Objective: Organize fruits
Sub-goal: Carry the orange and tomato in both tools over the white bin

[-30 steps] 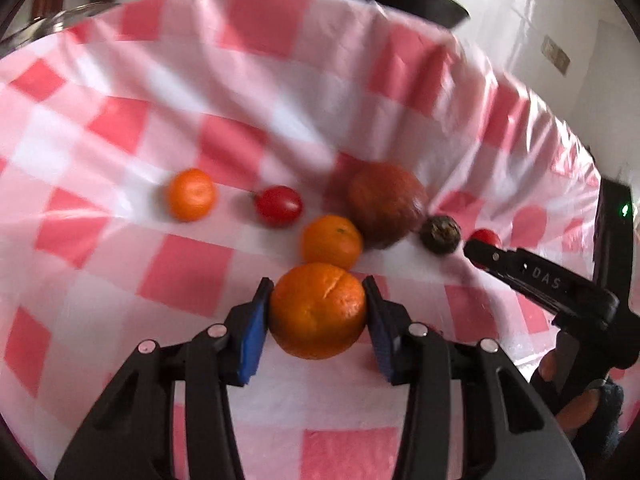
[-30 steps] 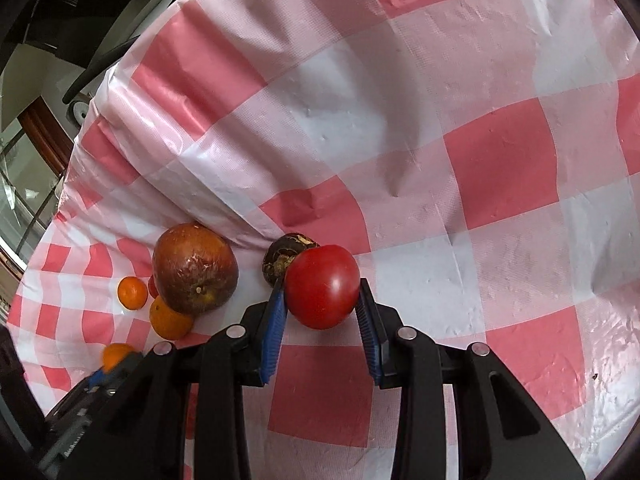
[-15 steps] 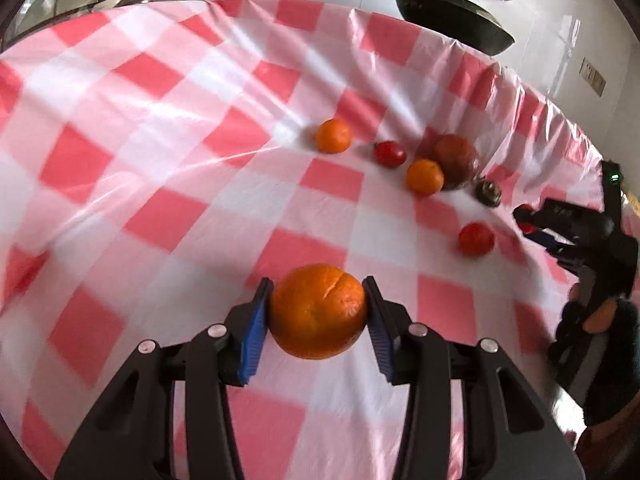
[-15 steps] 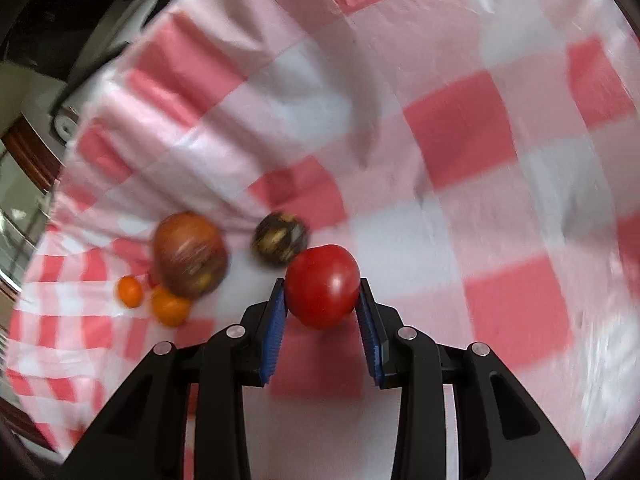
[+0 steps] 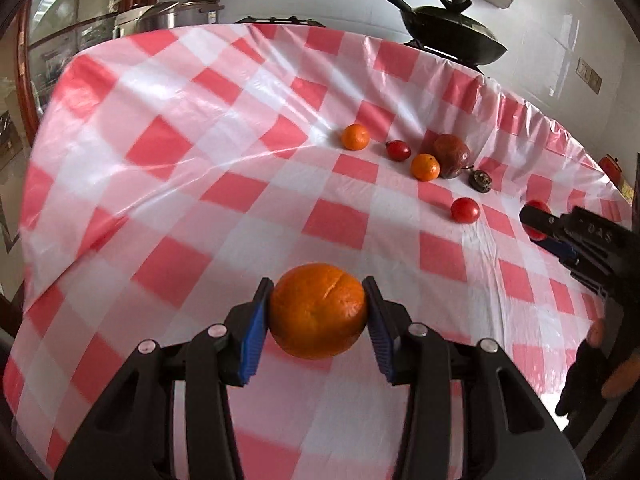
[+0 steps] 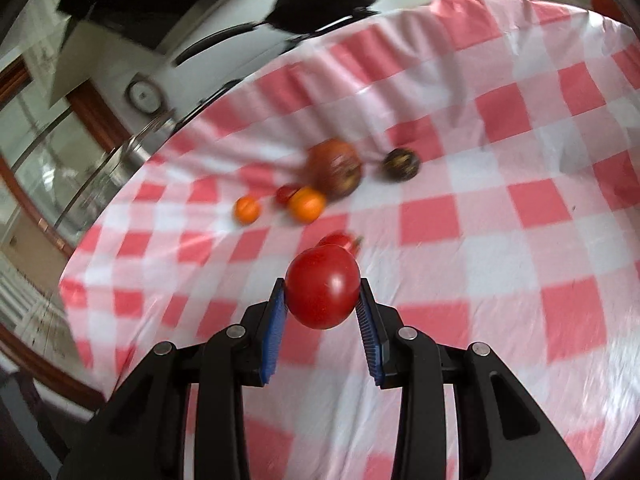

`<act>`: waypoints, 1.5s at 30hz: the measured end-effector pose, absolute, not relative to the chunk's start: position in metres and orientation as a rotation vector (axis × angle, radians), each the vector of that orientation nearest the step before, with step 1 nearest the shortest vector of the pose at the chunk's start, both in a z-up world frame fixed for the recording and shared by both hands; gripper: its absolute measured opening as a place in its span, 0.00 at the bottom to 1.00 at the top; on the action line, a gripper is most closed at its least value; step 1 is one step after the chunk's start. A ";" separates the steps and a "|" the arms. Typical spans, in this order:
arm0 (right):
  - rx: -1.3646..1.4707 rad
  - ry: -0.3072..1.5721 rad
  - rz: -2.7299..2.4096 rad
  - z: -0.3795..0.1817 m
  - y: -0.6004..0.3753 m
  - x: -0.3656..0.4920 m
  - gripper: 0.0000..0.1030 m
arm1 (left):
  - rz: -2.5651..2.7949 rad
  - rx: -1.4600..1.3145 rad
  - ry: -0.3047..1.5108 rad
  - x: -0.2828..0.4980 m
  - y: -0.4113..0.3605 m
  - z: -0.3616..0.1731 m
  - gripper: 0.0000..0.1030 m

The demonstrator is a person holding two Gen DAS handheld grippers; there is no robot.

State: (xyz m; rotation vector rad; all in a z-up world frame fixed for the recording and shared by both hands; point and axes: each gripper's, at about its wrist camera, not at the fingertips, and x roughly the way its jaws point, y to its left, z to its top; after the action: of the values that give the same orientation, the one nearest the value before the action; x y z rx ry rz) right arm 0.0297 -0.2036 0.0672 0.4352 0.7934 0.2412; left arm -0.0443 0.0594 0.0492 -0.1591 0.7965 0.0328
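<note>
My left gripper (image 5: 318, 312) is shut on a large orange (image 5: 318, 310) and holds it above the checked tablecloth (image 5: 200, 184). My right gripper (image 6: 322, 288) is shut on a red tomato (image 6: 322, 286); it also shows at the right of the left wrist view (image 5: 538, 220). On the cloth far ahead lie two small oranges (image 5: 355, 137) (image 5: 425, 167), a small tomato (image 5: 398, 150), a big brownish-red fruit (image 5: 451, 155), a dark wrinkled fruit (image 5: 481, 181) and another tomato (image 5: 465, 210). The same group shows blurred in the right wrist view (image 6: 335, 168).
A black lidded pan (image 5: 452, 36) and a steel pot (image 5: 160, 20) stand behind the table's far edge. The cloth hangs over the table edges at left and right. A red-brown window frame (image 5: 24, 72) is at the left.
Both grippers have pulled back and up from the fruit group, each still holding its fruit. The group now lies far ahead, and one tomato shows alone on the cloth.
</note>
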 end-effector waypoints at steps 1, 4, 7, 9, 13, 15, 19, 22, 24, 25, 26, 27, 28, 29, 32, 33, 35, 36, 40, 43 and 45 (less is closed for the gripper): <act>0.424 0.795 0.257 0.068 -0.197 0.021 0.34 | 0.039 -0.160 0.797 -0.049 0.062 0.049 0.44; 0.376 0.804 0.307 0.070 -0.174 -0.004 0.34 | 0.066 -0.160 0.796 -0.069 0.076 0.050 0.44; 0.322 0.811 0.359 0.070 -0.146 -0.027 0.34 | 0.094 -0.170 0.796 -0.090 0.092 0.051 0.44; 0.286 0.812 0.397 0.072 -0.127 -0.044 0.34 | 0.117 -0.168 0.793 -0.105 0.104 0.051 0.44; 0.211 0.791 0.455 0.082 -0.098 -0.074 0.34 | 0.161 -0.191 0.799 -0.134 0.132 0.048 0.44; 0.175 0.774 0.480 0.087 -0.082 -0.088 0.34 | 0.182 -0.210 0.801 -0.149 0.148 0.045 0.44; 0.117 0.769 0.539 0.091 -0.051 -0.115 0.34 | 0.222 -0.236 0.798 -0.178 0.177 0.040 0.44; 0.056 0.766 0.584 0.091 -0.023 -0.137 0.34 | 0.249 -0.250 0.795 -0.201 0.197 0.037 0.44; 0.004 0.764 0.628 0.092 0.001 -0.156 0.34 | 0.269 -0.258 0.792 -0.218 0.211 0.035 0.44; -0.016 0.763 0.648 0.093 0.009 -0.164 0.34 | 0.279 -0.266 0.792 -0.227 0.217 0.034 0.44; -0.042 0.758 0.672 0.093 0.019 -0.173 0.34 | 0.287 -0.275 0.792 -0.235 0.224 0.032 0.44; -0.086 0.743 0.704 0.094 0.033 -0.187 0.34 | 0.300 -0.286 0.792 -0.246 0.233 0.029 0.44; -0.123 0.728 0.727 0.094 0.043 -0.198 0.34 | 0.315 -0.300 0.794 -0.259 0.243 0.026 0.44; -0.173 0.707 0.759 0.094 0.058 -0.213 0.34 | 0.323 -0.307 0.795 -0.265 0.249 0.024 0.44; -0.271 0.675 0.842 0.090 0.087 -0.247 0.34 | 0.363 -0.339 0.805 -0.298 0.276 0.011 0.44; -0.322 0.665 0.883 0.085 0.102 -0.264 0.34 | 0.376 -0.342 0.809 -0.306 0.282 0.008 0.44; -0.392 0.652 0.931 0.077 0.121 -0.285 0.34 | 0.402 -0.349 0.819 -0.321 0.295 -0.001 0.44; -0.443 0.645 0.963 0.070 0.133 -0.299 0.34 | 0.420 -0.360 0.829 -0.330 0.304 -0.008 0.44; -0.622 0.650 1.041 0.036 0.168 -0.338 0.34 | 0.462 -0.403 0.868 -0.356 0.327 -0.032 0.44; -0.725 0.691 1.091 0.005 0.189 -0.357 0.34 | 0.478 -0.413 0.918 -0.369 0.333 -0.055 0.44; -0.778 0.713 1.110 -0.014 0.199 -0.365 0.34 | 0.486 -0.419 0.959 -0.376 0.336 -0.074 0.44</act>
State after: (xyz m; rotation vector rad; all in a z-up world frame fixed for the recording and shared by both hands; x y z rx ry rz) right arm -0.3646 0.1993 -0.0138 -0.7781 0.7135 1.1103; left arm -0.3758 0.3362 -0.0742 -0.4189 0.9594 0.4858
